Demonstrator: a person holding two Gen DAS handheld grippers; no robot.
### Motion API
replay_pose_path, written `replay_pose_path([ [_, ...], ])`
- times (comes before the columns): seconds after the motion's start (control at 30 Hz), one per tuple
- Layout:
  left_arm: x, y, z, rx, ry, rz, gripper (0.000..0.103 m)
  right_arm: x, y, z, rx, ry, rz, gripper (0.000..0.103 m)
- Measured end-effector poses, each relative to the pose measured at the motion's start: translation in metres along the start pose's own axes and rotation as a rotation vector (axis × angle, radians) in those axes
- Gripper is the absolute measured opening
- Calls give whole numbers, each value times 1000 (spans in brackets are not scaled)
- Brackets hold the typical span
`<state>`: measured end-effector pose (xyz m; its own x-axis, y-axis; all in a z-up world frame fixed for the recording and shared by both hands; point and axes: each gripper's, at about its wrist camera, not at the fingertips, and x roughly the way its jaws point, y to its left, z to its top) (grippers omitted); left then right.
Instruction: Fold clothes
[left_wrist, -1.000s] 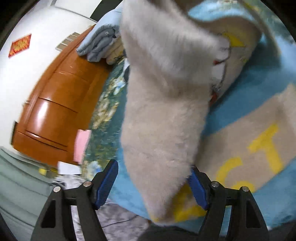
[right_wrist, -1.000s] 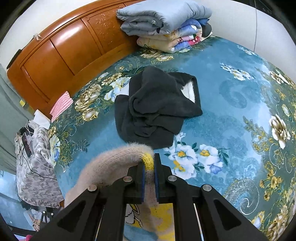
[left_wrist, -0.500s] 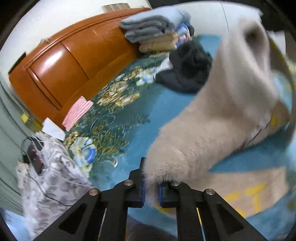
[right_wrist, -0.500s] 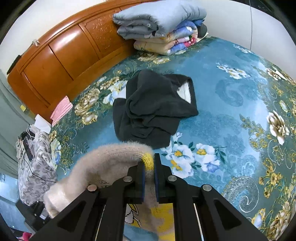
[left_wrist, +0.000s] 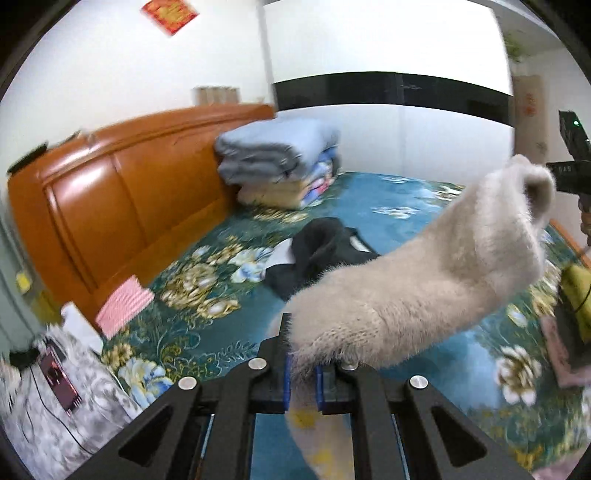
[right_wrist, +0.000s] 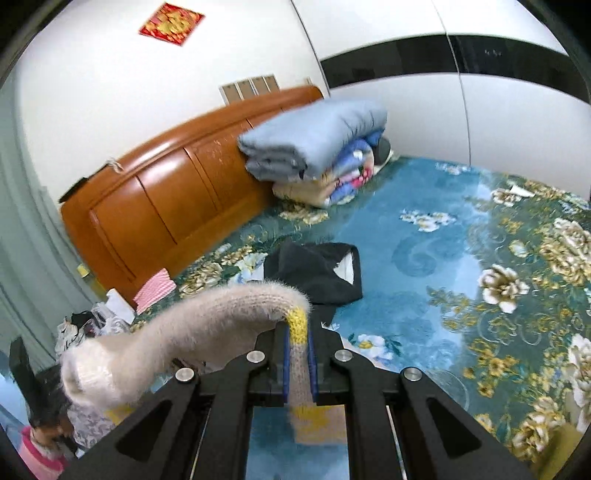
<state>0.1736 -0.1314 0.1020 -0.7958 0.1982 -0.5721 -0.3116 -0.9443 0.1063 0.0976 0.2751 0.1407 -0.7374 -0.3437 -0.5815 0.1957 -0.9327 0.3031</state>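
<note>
Am holding fuzzy beige sweater (left_wrist: 424, 291) up over flowery bed (right_wrist: 461, 258). Left tongs (left_wrist: 301, 363) pinching fluffy edge, right tongs (right_wrist: 297, 356) pinching yellow trim. Soft, light, floppy, sagging between; edges best.

Left gripper (left_wrist: 301, 373) clamped on fuzzy sweater (left_wrist: 424, 291); right gripper (right_wrist: 297, 363) pinched tight on its yellow-edged fabric, both raised.

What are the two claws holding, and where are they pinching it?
Both hold the fuzzy beige sweater. The left claw pinches a fuzzy beige edge; the right claw pinches an edge by a yellow patch.
</note>
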Motion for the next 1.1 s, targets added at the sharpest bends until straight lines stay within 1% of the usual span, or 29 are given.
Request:
replay_pose_path([
  [0.07,-23,-4,4,46,8,-58,9,-32,0,-11,-5,-24,10,8],
  [0.2,-59,1,37,141,58,-143,9,-94,10,-30,-32,-41,51,8],
  [0.27,-77,4,53,189,83,-186,9,-115,18,-30,-63,-44,74,8],
  [0.3,-80,4,61,209,101,-200,9,-122,22,-27,-77,-42,86,8],
  [0.33,-74,4,69,226,126,-205,10,-121,21,-24,-76,-27,98,8],
  [0.37,-61,5,76,233,159,-209,11,-113,18,-23,-72,0,103,8],
  [0.4,-39,6,81,230,203,-210,12,-98,13,-23,-65,43,99,8],
  [0.43,-19,8,82,217,241,-208,13,-83,8,-24,-57,88,95,8],
  [0.47,5,11,75,183,284,-200,13,-64,1,-27,-37,146,91,8],
  [0.53,69,15,55,99,392,-176,13,-14,-20,-44,34,265,62,8],
  [0.6,122,17,31,44,470,-155,13,36,-42,-61,98,365,28,8],
  [0.67,168,22,7,-37,534,-142,11,76,-63,-77,160,429,-3,8],
  [0.73,200,29,-10,-113,577,-115,10,112,-82,-91,218,483,-30,8],
  [0.83,235,46,-23,-237,622,-103,10,136,-102,-98,272,492,-46,8],
  [0.9,252,55,-24,-301,632,-100,10,149,-113,-98,291,486,-65,8],
  [1.1,301,63,-17,-368,638,-79,10,195,-144,-95,325,500,-163,8],
])
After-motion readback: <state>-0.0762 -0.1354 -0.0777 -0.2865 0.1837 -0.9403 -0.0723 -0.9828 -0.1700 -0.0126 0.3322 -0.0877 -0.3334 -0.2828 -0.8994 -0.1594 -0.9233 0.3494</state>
